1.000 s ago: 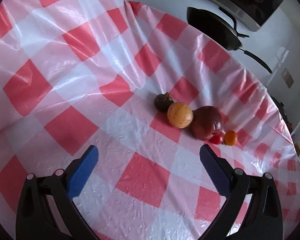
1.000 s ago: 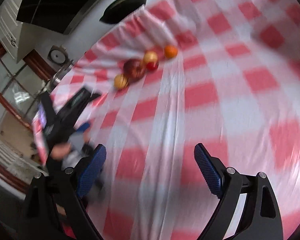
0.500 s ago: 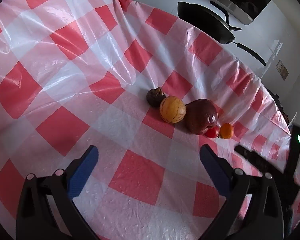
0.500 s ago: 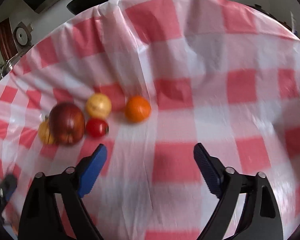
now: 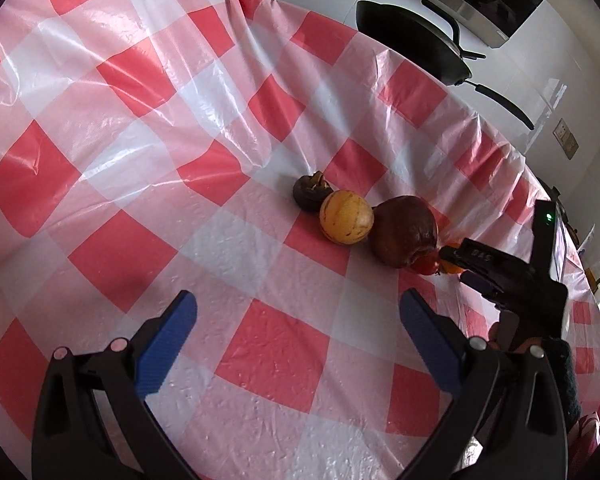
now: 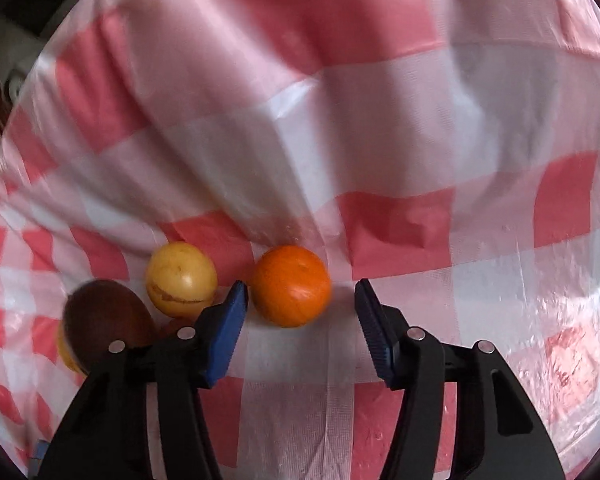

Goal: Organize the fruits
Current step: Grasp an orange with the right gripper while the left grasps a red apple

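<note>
The orange lies between the right tool's closing jaws (ungripped, nearer the left pad).

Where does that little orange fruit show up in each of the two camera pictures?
Left wrist view: the orange fruit peeks out at right, mostly hidden behind the right gripper.
Right wrist view: it sits low centre, between that gripper's blue fingers, not yet pinched.
Shared landmark: the dark red fruit beside the yellow fruit.

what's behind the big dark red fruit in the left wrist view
A small red fruit and an orange fruit peek out behind the dark red fruit; the right gripper covers most of both.
</note>
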Demonstrator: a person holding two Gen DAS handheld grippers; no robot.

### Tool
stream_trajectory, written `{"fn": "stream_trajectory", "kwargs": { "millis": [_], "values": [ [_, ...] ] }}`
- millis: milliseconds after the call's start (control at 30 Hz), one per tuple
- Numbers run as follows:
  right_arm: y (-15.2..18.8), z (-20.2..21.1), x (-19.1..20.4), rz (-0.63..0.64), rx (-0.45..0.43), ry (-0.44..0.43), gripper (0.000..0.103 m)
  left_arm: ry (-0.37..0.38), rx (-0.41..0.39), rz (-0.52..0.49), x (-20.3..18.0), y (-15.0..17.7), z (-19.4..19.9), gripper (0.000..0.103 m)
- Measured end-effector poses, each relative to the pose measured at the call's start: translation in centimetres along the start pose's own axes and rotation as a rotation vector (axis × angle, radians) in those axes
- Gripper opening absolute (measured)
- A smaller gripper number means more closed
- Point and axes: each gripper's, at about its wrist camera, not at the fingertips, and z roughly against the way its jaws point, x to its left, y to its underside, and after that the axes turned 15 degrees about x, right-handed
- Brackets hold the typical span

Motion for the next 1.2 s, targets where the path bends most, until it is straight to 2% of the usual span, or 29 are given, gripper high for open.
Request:
{"fn": "stream_trajectory", "kwargs": {
  "millis": [67,133,167,300,467,633,733,800,867,933,1000,1033,1100,1133,1200],
  "values": [
    [-0.4,-0.2,0.6,0.022,0.003,0.018,0.054,0.0,-0.001,-0.004,0.0,0.0,0.0,0.101],
    [-0.6,-0.3,0.9,0.041,0.002,0.041,0.042,0.002,-0.002,-0.003,0.0,0.0,0.1,0.101],
    [-0.6,-0.3,0.9,0.048,0.001,0.039,0.039,0.004,-0.001,-0.002,0.1,0.0,0.1,0.101],
    [1.9,1.6,-0.2,0.029,-0.04,-0.024,0.038,0.011,0.001,0.002,0.2,0.0,0.1,0.101],
    [6.3,5.0,-3.9,-0.074,-0.122,-0.125,0.038,0.017,-0.001,-0.007,0.1,0.1,0.2,0.101],
    [7.1,5.3,-6.9,-0.186,-0.157,-0.182,0.038,0.019,-0.003,-0.03,-0.3,0.2,0.3,0.101],
    [6.8,4.6,-7.3,-0.186,-0.154,-0.224,0.038,0.009,-0.002,-0.067,-0.9,0.4,0.5,0.101],
    [6.8,4.3,-7.6,-0.192,-0.158,-0.247,0.038,0.003,0.024,-0.14,-2.1,0.4,0.4,0.101],
    [6.8,4.5,-6.9,-0.191,-0.163,-0.266,0.038,-0.001,0.054,-0.311,-4.5,-0.7,-0.1,0.101],
    [6.9,4.5,-6.7,-0.182,-0.167,-0.278,0.038,-0.082,0.009,-0.482,-7.0,-2.0,-0.1,0.101],
    [6.8,4.6,-6.5,-0.179,-0.167,-0.286,0.038,-0.088,0.019,-0.646,-9.3,-3.7,-0.6,0.101],
    [6.9,4.8,-6.7,-0.177,-0.168,-0.286,0.038,-0.057,0.066,-0.729,-10.5,-5.1,-1.3,0.101],
    [6.9,4.7,-6.7,-0.174,-0.163,-0.287,0.038,-0.015,0.181,-0.823,-12.0,-7.0,-3.1,0.101],
    [6.9,4.7,-6.7,-0.175,-0.161,-0.287,0.038,-0.03,0.231,-0.889,-13.1,-7.8,-4.4,0.101],
    [6.9,4.7,-6.7,-0.174,-0.161,-0.291,0.038,-0.071,0.271,-0.973,-14.3,-8.1,-5.9,0.101]
  ]
}}
